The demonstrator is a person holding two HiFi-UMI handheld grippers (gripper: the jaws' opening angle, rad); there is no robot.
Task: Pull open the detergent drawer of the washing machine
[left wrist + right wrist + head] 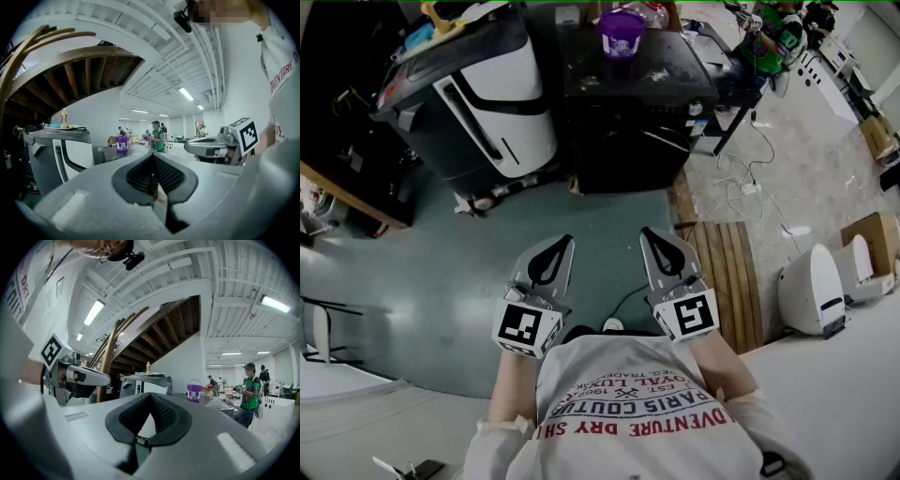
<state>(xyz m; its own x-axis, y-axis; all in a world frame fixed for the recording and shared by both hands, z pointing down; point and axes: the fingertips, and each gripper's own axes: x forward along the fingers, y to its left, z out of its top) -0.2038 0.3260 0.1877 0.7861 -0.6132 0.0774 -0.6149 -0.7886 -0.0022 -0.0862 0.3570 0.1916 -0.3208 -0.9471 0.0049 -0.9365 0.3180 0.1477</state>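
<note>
Both grippers clenched on nothing, well apart from the washing machine (502, 103)

The left gripper (565, 246) and the right gripper (647, 236) are held level before the person's chest, jaws pressed together; the white-fronted machine stands ahead and to the left, so the left gripper seems nearer; its detergent drawer I cannot make out; a black cabinet (628, 103) stands beside it.
</note>
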